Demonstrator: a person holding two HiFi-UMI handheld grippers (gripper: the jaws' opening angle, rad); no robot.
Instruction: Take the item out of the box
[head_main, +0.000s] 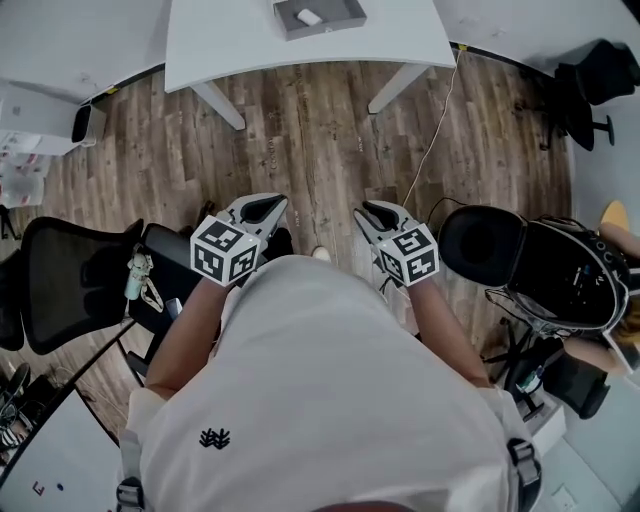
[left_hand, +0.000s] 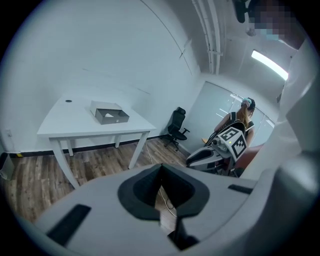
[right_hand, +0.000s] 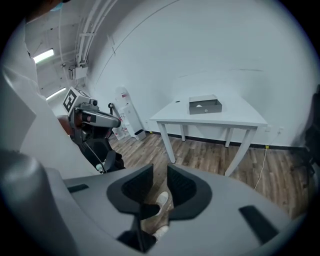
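Target box (head_main: 320, 17), item (head_main: 309, 16) inside, sits on table (head_main: 250, 40), long axis crosswise. Left hand-held gripper (head_main: 262, 208) pressed together, right hand-held gripper (head_main: 378, 213) spread, empty. Both well short of table, neither nearer.

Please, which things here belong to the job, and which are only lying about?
Job: box, white item inside it, table, left gripper, right gripper.
Lying about: black chair, cable on the floor.
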